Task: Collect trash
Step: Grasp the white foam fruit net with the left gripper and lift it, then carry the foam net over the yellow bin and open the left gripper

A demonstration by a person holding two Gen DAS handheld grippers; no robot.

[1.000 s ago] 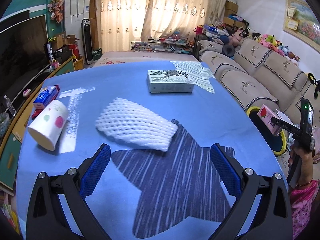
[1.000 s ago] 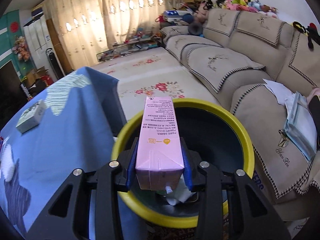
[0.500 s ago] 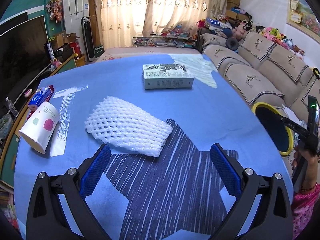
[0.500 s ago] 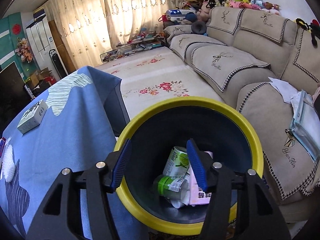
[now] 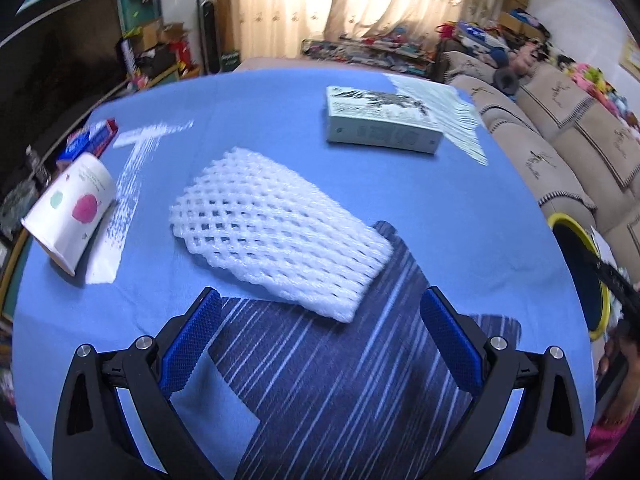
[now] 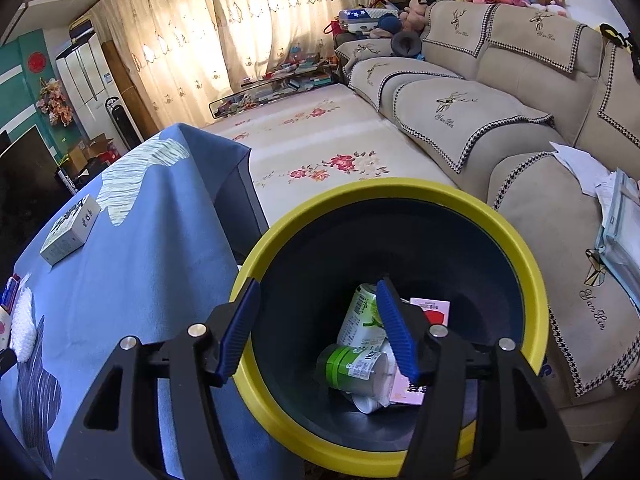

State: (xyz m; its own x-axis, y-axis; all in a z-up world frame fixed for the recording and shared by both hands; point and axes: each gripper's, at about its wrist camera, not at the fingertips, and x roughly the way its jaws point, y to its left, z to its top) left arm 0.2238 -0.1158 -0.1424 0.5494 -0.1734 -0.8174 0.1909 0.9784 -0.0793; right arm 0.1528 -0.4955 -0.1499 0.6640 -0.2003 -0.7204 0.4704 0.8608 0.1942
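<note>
foam net (image 5: 276, 236): white mesh fruit sleeve, lying flat on the blue tablecloth (image 5: 460, 208), its near end just ahead of the left gripper (image 5: 320, 334)
handling, judged: looking very light, soft and squashy; likely collapsing under the pads rather than slipping; not fragile; may cling or spring back on release
where to take hold, judged: across the near, narrower end, pinching both layers of mesh together
left gripper: jaws standing wide apart, nothing between them; blue pads tilting down toward the cloth short of the foam net, not touching it
paper cup (image 5: 72, 208): lying on its side, well off to the foam net's left, mouth facing the viewer
box (image 5: 380, 122): flat carton lying beyond the foam net, further up the cloth
bin (image 6: 516, 248): yellow-rimmed, dark inside, standing off the table edge to the foam net's right; already holding a pink carton (image 6: 430, 308), a can and a green-capped bottle
right gripper (image 6: 316, 326): hanging over the bin, jaws having just been opening, now about half spread with nothing between them
hand (image 5: 628, 360): part of a person showing at the right edge near the bin, blurred
</note>
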